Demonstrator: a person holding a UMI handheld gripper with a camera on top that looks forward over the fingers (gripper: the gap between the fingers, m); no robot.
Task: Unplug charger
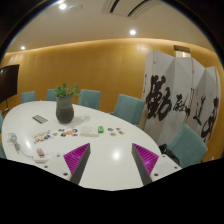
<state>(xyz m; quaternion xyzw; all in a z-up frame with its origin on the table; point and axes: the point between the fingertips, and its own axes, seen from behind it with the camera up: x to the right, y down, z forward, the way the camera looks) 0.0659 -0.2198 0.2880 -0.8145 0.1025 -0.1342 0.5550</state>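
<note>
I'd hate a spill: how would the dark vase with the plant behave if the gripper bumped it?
The vase looks tall with leafy stems on top, so it may tip rather than slide. It seems ceramic or glass, likely heavy and breakable. The open gripper is well short of it.

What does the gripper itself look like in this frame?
Only the two fingers show. Each finger is dark and wedge-shaped, narrowing toward its tip, with a magenta pad on its inner face; the pads look ribbed or patterned. The gripper shows no cables or markings, and no hand or sleeve is in view.
</note>
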